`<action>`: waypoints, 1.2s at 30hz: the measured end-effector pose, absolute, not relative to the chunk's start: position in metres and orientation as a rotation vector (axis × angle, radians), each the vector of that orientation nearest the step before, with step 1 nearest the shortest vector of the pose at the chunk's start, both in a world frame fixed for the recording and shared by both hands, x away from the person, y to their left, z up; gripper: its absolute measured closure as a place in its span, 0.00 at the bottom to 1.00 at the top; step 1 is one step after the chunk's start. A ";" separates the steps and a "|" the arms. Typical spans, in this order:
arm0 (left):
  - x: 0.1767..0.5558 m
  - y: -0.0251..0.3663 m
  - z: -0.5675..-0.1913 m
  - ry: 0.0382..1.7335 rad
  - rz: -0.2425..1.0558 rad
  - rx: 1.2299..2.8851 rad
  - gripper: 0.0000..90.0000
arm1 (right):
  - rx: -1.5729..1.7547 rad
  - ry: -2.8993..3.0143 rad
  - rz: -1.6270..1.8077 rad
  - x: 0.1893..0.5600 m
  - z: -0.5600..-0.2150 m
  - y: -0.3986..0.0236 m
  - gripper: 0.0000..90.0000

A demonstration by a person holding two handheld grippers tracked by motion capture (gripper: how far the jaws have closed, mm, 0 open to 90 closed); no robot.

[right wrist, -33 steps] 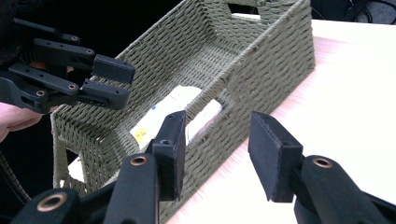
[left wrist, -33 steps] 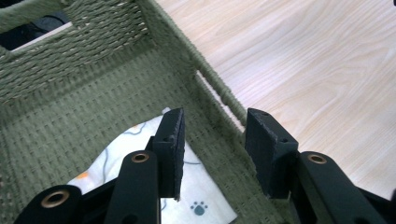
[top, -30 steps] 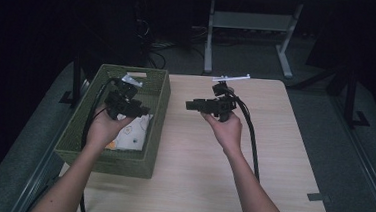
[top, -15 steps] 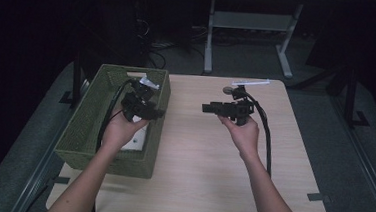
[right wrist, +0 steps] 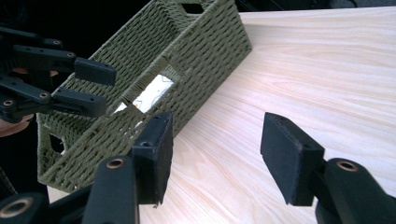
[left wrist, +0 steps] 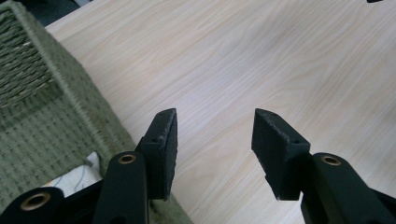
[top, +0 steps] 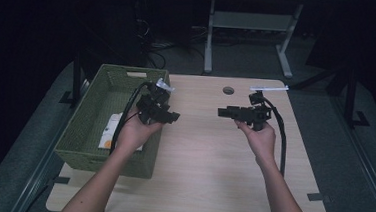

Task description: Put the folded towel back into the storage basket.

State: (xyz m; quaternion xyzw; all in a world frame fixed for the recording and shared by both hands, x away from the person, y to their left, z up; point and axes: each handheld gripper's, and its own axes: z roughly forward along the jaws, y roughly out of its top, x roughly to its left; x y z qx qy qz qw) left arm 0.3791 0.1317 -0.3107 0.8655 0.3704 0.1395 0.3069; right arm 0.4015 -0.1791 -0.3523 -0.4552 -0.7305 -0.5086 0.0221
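Observation:
My left gripper (top: 174, 116) hangs over the right rim of a green woven basket (top: 86, 115) and points right across the table. Its jaws have just been opening and stand open with only bare wood between them (left wrist: 215, 128). My right gripper (top: 221, 111) is held above the table's middle right, pointing left at the basket (right wrist: 196, 46). Its jaws have also been opening and stand open and empty (right wrist: 215, 133). The right gripper view shows the left gripper (right wrist: 100, 88) open beside the basket. A white packet (top: 110, 130) lies on the basket's floor.
The light wooden table (top: 197, 162) has a round cable hole (top: 228, 90) near its far edge. The basket takes up the left side. A white desk frame (top: 247, 21) stands on the dark floor beyond the table. Cables trail from both grippers.
Both hands have moved to the right. The left gripper has come from above the basket's inside to its right rim. The right gripper has moved farther from the basket.

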 end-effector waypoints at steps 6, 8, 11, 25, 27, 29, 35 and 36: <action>0.377 0.121 -0.311 0.964 0.363 2.291 0.51 | -1.425 -2.255 -1.575 0.398 -0.355 -0.192 0.45; 0.376 0.117 -0.312 0.963 0.363 2.290 0.49 | -1.429 -2.254 -1.574 0.397 -0.356 -0.196 0.43; 0.376 0.112 -0.313 0.955 0.357 2.296 0.46 | -1.435 -2.247 -1.577 0.394 -0.357 -0.203 0.42; 0.372 0.099 -0.319 0.954 0.326 2.279 0.39 | -1.464 -2.217 -1.602 0.385 -0.366 -0.231 0.39; 0.371 0.096 -0.320 0.954 0.315 2.275 0.37 | -1.481 -2.199 -1.606 0.382 -0.368 -0.238 0.38; 0.369 0.090 -0.324 0.945 0.308 2.283 0.35 | -1.484 -2.192 -1.612 0.380 -0.368 -0.242 0.38; 0.366 0.081 -0.330 0.938 0.298 2.291 0.35 | -1.506 -2.180 -1.606 0.376 -0.374 -0.252 0.37; 0.366 0.080 -0.331 0.937 0.294 2.294 0.34 | -1.510 -2.177 -1.603 0.375 -0.374 -0.253 0.37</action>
